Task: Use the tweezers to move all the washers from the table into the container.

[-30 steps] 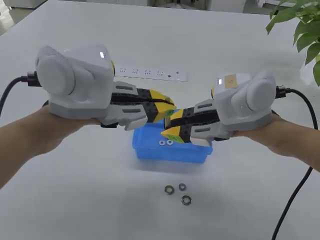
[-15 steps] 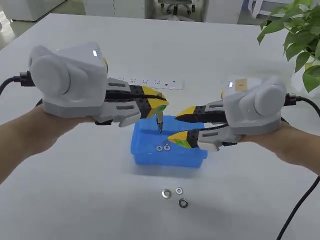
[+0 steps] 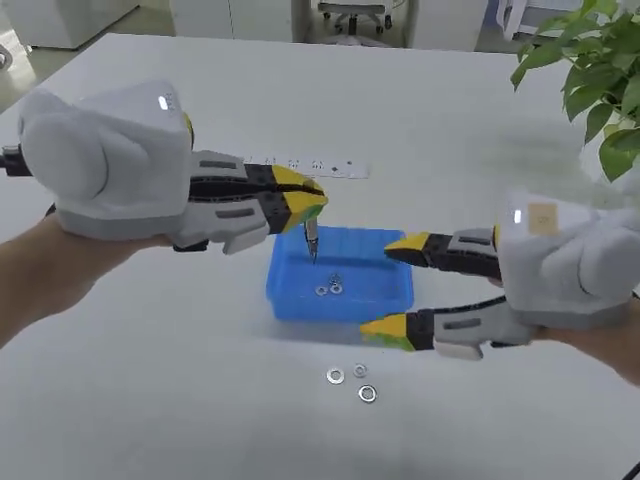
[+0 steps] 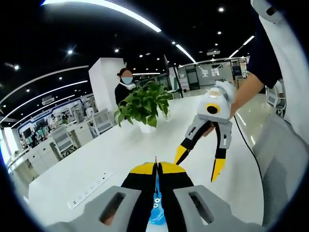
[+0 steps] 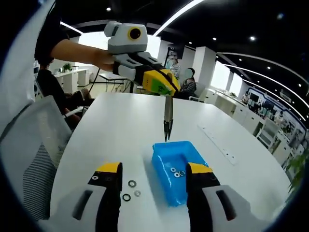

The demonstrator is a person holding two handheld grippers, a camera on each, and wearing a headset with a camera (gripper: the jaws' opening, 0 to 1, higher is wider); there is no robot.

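Observation:
My left gripper (image 3: 312, 201) is shut on the tweezers (image 3: 311, 240), which hang point-down over the blue container (image 3: 395, 290). Three washers (image 3: 329, 289) lie inside the container, and three more washers (image 3: 360, 382) lie on the white table in front of it. My right gripper (image 3: 395, 287) stands open to the right of the container, with nothing between its jaws. In the right gripper view the tweezers (image 5: 167, 121) hang from the left gripper (image 5: 161, 82) above the container (image 5: 166, 186), with the loose washers (image 5: 132, 183) on the table at its left. The left gripper view shows the open right gripper (image 4: 200, 164) ahead.
A white power strip (image 3: 300, 165) lies on the table (image 3: 150, 400) behind the container. A potted plant (image 3: 600, 80) stands at the far right. Cables trail from both grippers. A grey chair (image 5: 34, 145) stands by the table's edge.
My right gripper has opened, let go of the tweezers and drawn away to the right and lower. The left gripper keeps the tweezers, now hanging over the container.

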